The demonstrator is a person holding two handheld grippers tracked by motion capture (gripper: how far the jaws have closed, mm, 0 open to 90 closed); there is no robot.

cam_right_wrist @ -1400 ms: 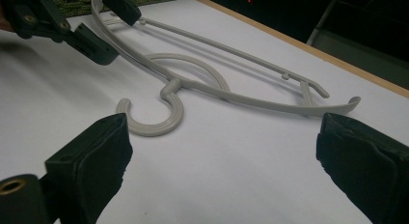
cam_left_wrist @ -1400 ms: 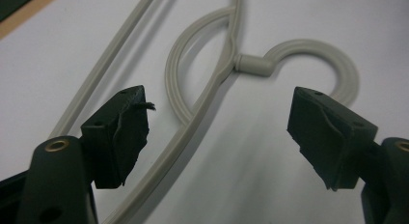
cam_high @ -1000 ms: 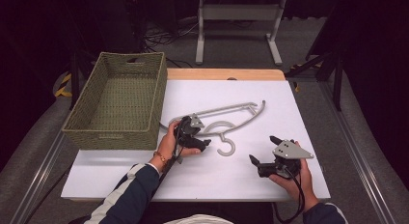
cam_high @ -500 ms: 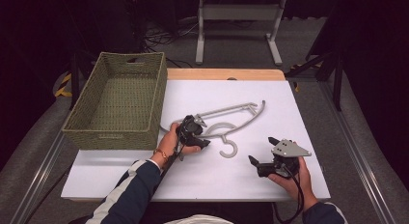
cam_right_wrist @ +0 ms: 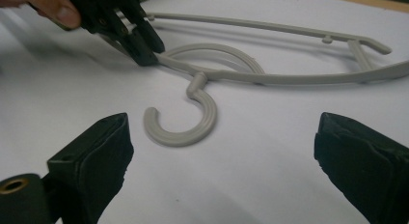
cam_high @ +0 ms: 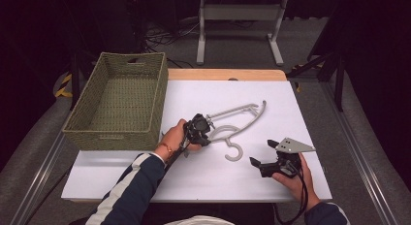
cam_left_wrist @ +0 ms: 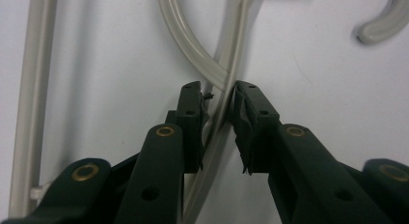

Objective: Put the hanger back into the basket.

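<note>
A pale grey plastic hanger [cam_high: 241, 111] lies flat on the white table, its hook [cam_high: 234, 152] toward me. My left gripper [cam_high: 205, 136] has just been closing and is shut on the hanger's curved arm [cam_left_wrist: 221, 96] near the neck, both pads against the bar. From the right gripper view, that left gripper [cam_right_wrist: 144, 52] pinches the hanger [cam_right_wrist: 270, 78] left of the hook [cam_right_wrist: 181, 130]. My right gripper [cam_high: 260, 153] rests open near the table's front right, its jaws [cam_right_wrist: 224, 132] wide apart and facing the hook with nothing between them.
A green woven basket [cam_high: 114, 134] stands at the table's left, close behind my left hand. The white table top [cam_high: 300, 113] ends in a wooden strip at the back. A metal frame stands on the floor beyond.
The left gripper's jaws have closed onto the hanger's arm, and the left hand has shifted slightly. The right gripper has stayed in place.
</note>
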